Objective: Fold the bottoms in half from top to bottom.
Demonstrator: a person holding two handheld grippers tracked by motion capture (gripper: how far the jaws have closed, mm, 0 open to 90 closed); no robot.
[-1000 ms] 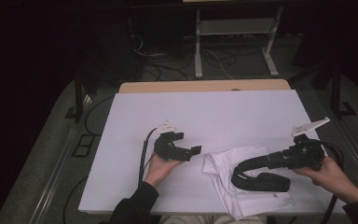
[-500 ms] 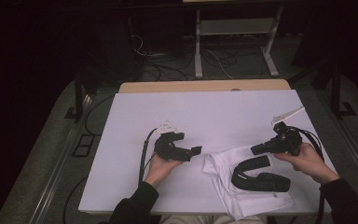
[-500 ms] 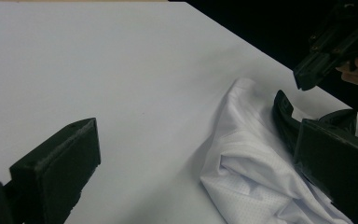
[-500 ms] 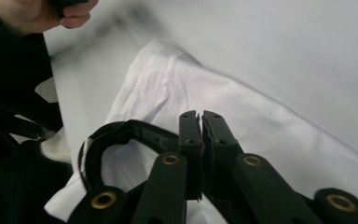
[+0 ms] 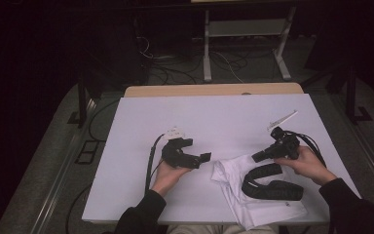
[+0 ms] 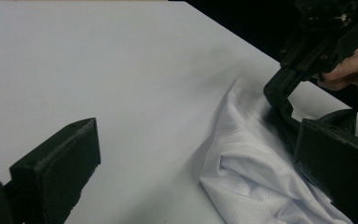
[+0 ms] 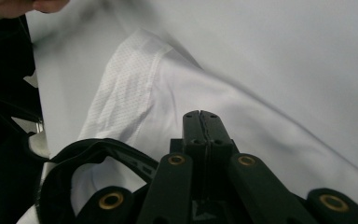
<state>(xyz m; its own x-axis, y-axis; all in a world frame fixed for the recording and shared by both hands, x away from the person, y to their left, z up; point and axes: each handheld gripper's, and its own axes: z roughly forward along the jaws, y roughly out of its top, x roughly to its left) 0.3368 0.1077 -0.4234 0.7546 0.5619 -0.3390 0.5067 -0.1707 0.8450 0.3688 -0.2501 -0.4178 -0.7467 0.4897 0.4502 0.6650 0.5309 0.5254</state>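
1. White table [image 5: 224, 122]: fills centre frame.
2. White shirt [image 5: 233, 180]: crumpled at lower right, black collar [image 5: 268, 183] on top.
3. Right gripper [image 5: 260, 157]: over shirt, jaws pressed together, gripping nothing.
4. Left gripper [image 5: 202, 159]: lower centre, jaws wide apart, empty.

The far half of the white rectangular table [image 5: 224, 114] lies bare, giving open passage from left to right. Near right, a crumpled white mesh-fabric garment [image 5: 233, 195] with a black curved collar band [image 5: 268, 183] occupies the surface. The left gripper [image 5: 202, 158] sits just left of it.
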